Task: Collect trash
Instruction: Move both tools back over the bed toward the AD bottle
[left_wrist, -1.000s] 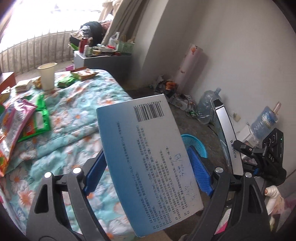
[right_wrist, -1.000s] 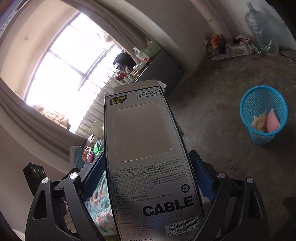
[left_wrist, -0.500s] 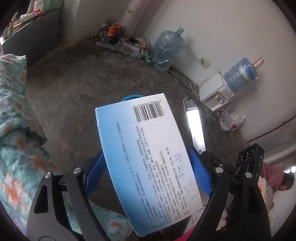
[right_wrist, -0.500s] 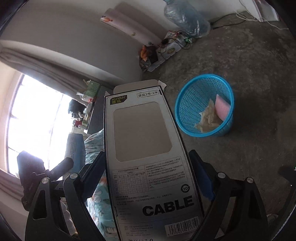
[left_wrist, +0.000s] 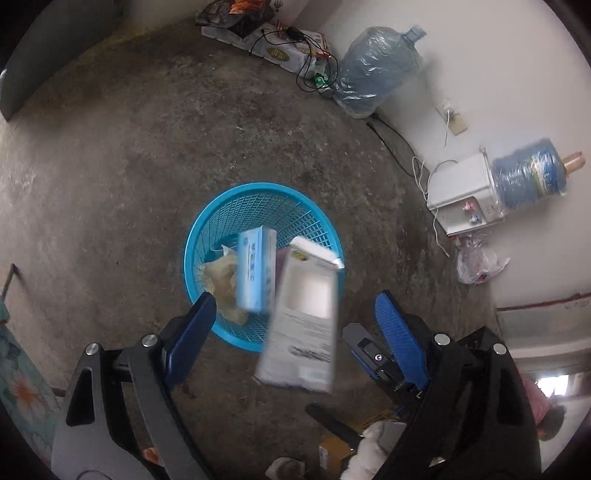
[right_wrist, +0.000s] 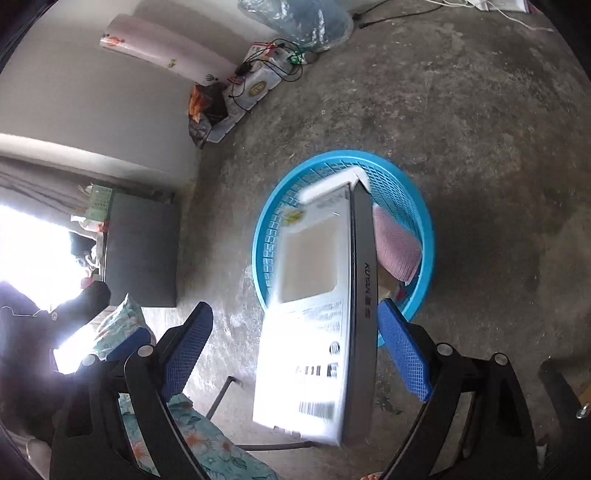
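A blue mesh waste basket (left_wrist: 207, 236) stands on the concrete floor, with crumpled paper (left_wrist: 221, 277) and a pink item (right_wrist: 397, 245) inside. My left gripper (left_wrist: 295, 321) is open above it. A light blue box (left_wrist: 256, 269) is in mid-air, falling into the basket. The white cable box (left_wrist: 306, 317) is also loose in the air, blurred, over the basket's near rim. My right gripper (right_wrist: 295, 343) is open, with the cable box (right_wrist: 317, 306) tumbling between its blue pads, free of them. The basket shows in the right wrist view (right_wrist: 421, 206) too.
Two water jugs (left_wrist: 376, 70) and a white dispenser (left_wrist: 461, 192) stand along the wall with cables and a plastic bag (left_wrist: 480, 262). A floral bedspread (right_wrist: 207, 443) edges the lower left. A dark cabinet (right_wrist: 142, 251) stands by the window.
Both grippers have opened and let go of their boxes, which now fall toward the basket. Both views have swung down over the basket.
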